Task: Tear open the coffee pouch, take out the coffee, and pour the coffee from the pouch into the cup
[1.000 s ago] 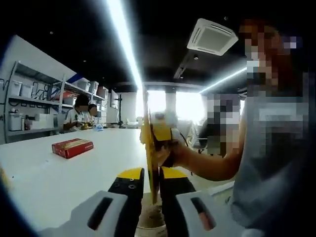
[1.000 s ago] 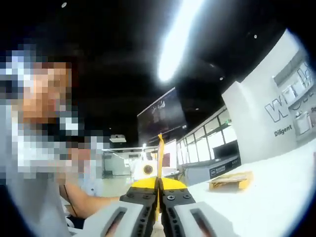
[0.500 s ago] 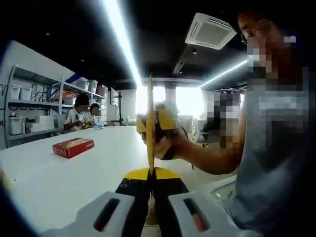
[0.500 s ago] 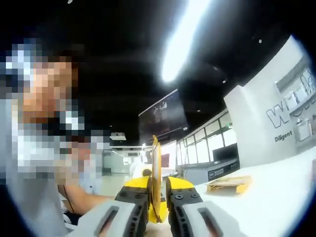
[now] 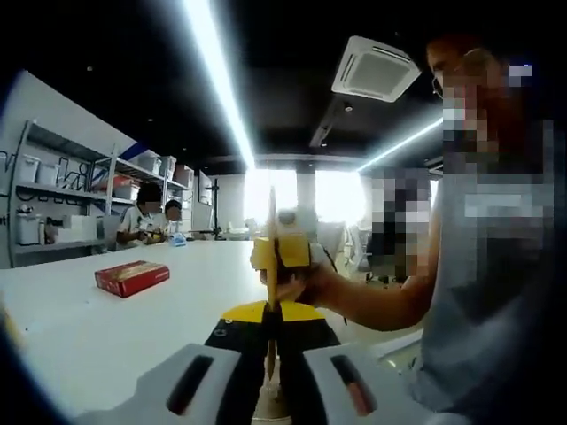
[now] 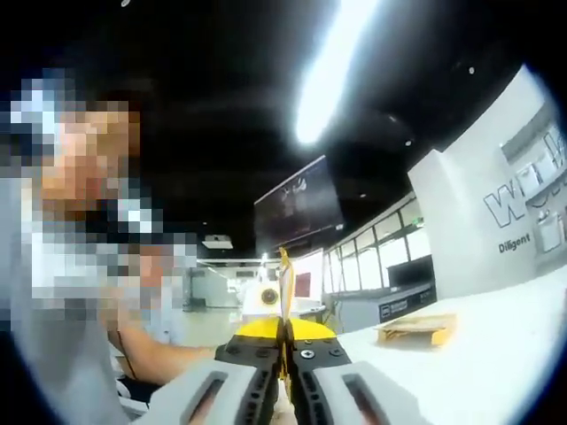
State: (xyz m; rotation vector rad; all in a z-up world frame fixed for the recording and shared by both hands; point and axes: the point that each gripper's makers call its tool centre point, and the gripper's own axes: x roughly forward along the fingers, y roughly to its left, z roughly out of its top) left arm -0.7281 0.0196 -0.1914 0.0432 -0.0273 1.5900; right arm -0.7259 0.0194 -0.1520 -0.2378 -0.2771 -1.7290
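Step in hand: the tearing of the coffee pouch [image 5: 270, 239], judged from both grippers being clamped on it edge-on.
Left gripper [image 5: 271, 329]: jaws are closed narrow on the lower edge of the pouch, which rises thin and yellow between them.
Right gripper [image 6: 284, 341]: jaws are pinched together on the same yellow pouch [image 6: 285, 282]; in the left gripper view it is seen beyond the pouch, held in a hand [image 5: 301, 285].
Cup [image 5: 270, 403]: a rim is glimpsed directly below the left jaws; its contents cannot be made out.
Table [image 5: 106, 328]: white, with a red box [image 5: 132, 276] lying well apart from the work.
How to do it well: a firm grip should be kept on both sides of the tear line, and the grippers drawn apart in opposite directions across the pouch's plane.
Risk: spillage is likely if the pouch is tilted or jerked, so it is best held over the cup.
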